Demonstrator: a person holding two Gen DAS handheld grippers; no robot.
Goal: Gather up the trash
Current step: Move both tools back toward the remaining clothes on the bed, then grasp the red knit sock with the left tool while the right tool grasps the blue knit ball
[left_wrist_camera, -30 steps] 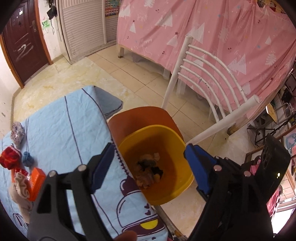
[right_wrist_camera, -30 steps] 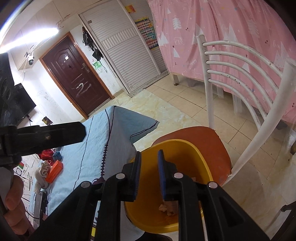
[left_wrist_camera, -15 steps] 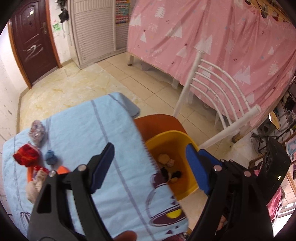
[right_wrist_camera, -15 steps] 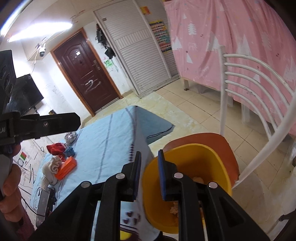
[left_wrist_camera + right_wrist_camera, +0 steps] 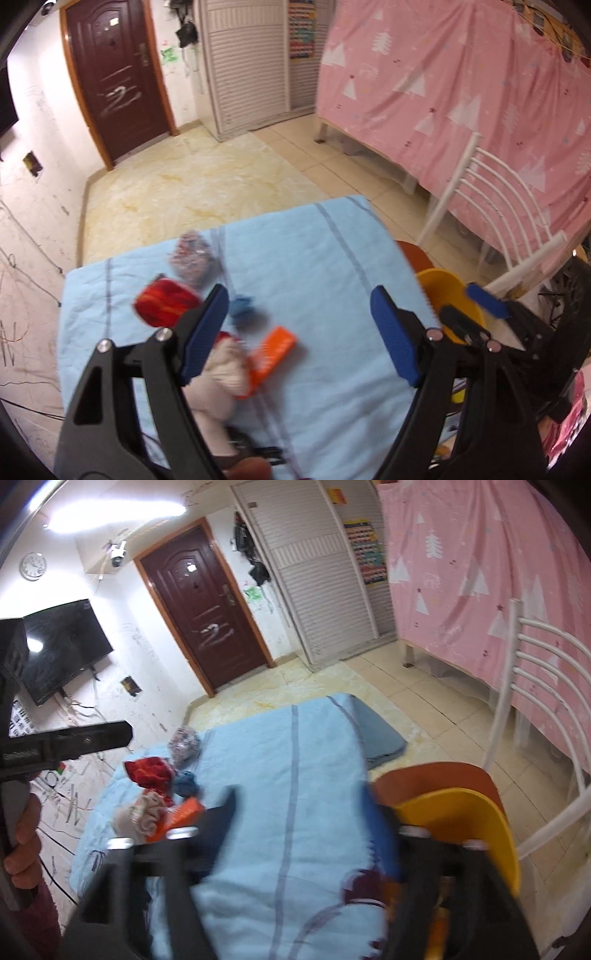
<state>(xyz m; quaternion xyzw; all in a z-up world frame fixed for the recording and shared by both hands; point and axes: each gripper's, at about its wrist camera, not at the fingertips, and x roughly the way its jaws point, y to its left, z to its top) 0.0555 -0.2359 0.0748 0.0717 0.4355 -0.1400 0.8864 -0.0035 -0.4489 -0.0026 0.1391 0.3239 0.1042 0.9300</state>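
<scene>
**A:** Where is the trash lying; can you make it out?

**B:** It sits in a loose cluster on the blue quilted cloth [image 5: 325, 280] that covers the surface; a red crumpled wrapper [image 5: 164, 301] lies toward the far left, a greyish patterned wrapper [image 5: 192, 254] just behind it, a small blue scrap [image 5: 242, 308] beside the red one; nearer the camera an orange flat packet [image 5: 275, 350] rests against a pale wad of tissue [image 5: 225, 373]; all of it is blurred, so finer detail I cannot tell.

**A:** And the left hand-held gripper?

**B:** The left hand-held gripper [image 5: 299, 332] hangs above that cluster, pointing down at the cloth; its blue pads stand wide apart and nothing is between them, so it is released.

**A:** The right one?

**B:** The right hand-held gripper [image 5: 306, 834] is smeared by motion in its own view; its jaws have just been opening and now stand spread, with only the cloth showing in the gap and nothing pinched; in the left wrist view its tips show at the right edge, over the yellow bin [image 5: 448, 295].

**A:** Where is that bin?

**B:** The yellow bin sits on the orange seat of a white chair [image 5: 532, 686], just off the right edge of the surface; a pink curtain [image 5: 461, 81] hangs behind the chair; a dark door [image 5: 207, 609] stands across the tiled floor.
</scene>
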